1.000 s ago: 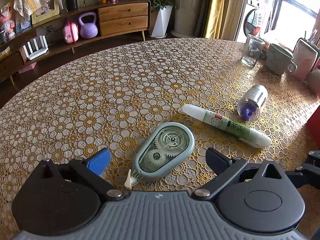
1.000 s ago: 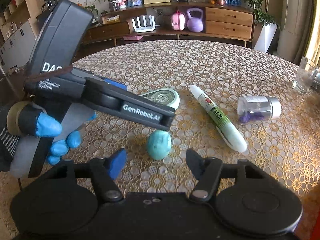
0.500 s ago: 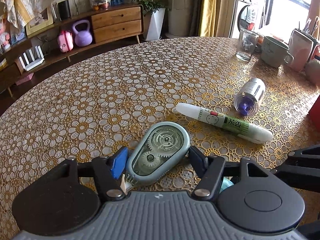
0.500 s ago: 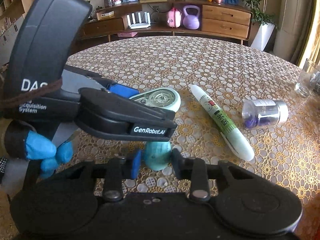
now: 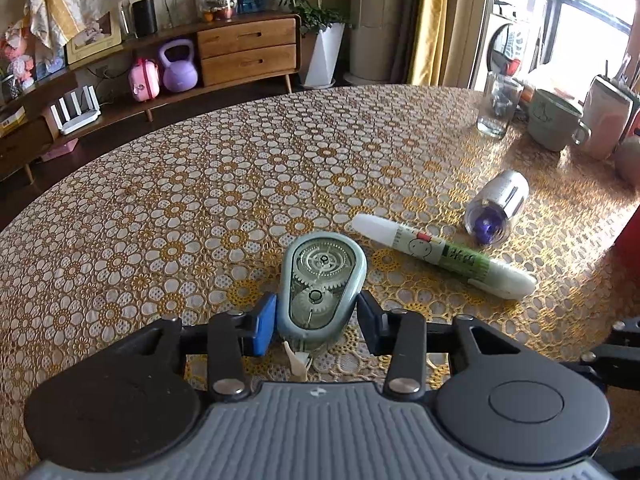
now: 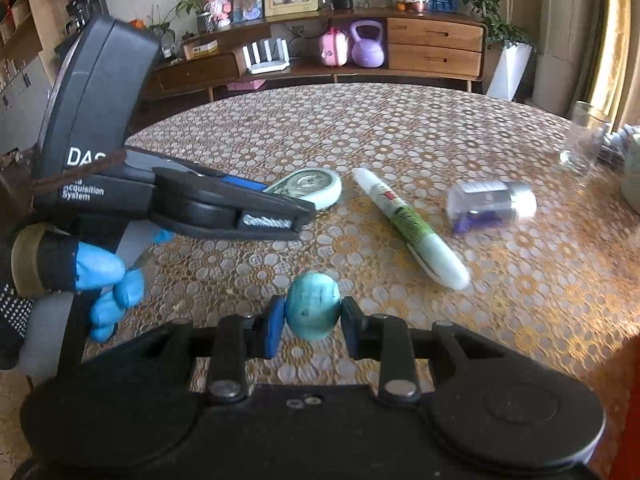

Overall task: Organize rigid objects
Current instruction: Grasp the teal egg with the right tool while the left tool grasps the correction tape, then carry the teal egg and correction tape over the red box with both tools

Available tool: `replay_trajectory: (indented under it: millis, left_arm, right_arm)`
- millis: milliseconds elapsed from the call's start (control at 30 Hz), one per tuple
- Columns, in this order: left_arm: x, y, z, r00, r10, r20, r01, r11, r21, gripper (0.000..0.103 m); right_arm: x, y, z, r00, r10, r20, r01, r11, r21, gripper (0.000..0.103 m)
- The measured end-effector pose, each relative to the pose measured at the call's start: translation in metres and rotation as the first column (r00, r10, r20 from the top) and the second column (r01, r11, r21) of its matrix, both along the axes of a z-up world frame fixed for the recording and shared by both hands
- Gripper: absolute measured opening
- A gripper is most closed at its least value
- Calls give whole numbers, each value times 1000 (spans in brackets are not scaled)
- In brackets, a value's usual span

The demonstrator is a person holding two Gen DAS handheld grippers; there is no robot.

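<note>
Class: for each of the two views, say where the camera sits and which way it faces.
Left wrist: sits on the left tool, facing forward and down at the correction tape; its closing fingers show.
Right wrist: sits on the right tool, facing the teal egg it grips; a gloved hand shows.
Shared: correction tape, pen, vial, table.
</note>
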State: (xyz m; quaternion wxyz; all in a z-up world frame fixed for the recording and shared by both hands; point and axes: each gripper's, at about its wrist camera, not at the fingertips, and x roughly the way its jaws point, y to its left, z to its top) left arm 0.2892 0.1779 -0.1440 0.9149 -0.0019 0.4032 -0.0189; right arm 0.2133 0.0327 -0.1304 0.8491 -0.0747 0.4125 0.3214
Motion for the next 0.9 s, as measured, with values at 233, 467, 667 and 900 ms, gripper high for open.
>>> replay_trajectory:
  millis: [233, 467, 667, 900]
  left_arm:
    - [-19, -3, 19, 1000, 30, -5, -30, 999, -39, 42]
    - [-44, -21, 47, 1000, 24, 10, -23, 999, -39, 41]
    - [-69, -48, 70, 1000, 5, 24, -4, 999, -54, 41]
    - [-98, -96, 107, 997, -64, 35, 67, 995, -74, 41]
  right_arm:
    - [-16, -36, 27, 1000, -21, 5, 21, 998, 52, 29]
    - [-38, -76, 59, 998, -44, 39, 40, 995, 89, 29]
    - [-57, -121, 81, 994, -76, 76, 68, 992, 102, 29]
    - [-74, -177, 102, 983, -137, 118, 124, 985, 116, 29]
